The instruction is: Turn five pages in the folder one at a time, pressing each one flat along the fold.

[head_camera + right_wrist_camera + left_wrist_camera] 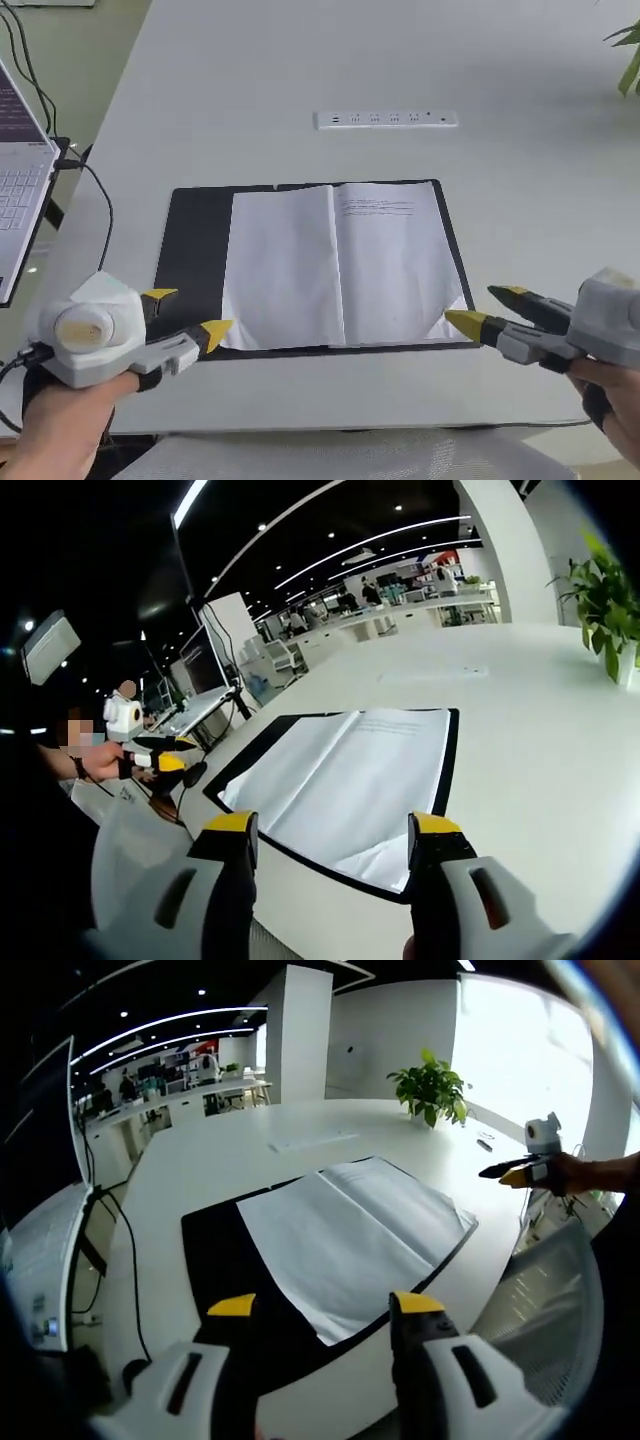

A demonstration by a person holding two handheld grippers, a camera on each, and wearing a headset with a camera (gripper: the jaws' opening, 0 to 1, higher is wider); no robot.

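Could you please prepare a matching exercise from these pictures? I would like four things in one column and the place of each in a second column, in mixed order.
Things:
1. folder
2. power strip
3. laptop
4. right claw

Places:
a. far left of the folder
b. open, at the folder's near right corner
c. lying open on the table
d. beyond the folder's far edge

Pairs: 1-c, 2-d, 3-a, 4-b

The head view looks forward and down from the near edge of the tabletop (pixel 300 70) onto the open folder (pixel 330 265). The left gripper view sits low by its near left corner, the right gripper view by its near right corner, each angled inward; all three share the folder's open pages.
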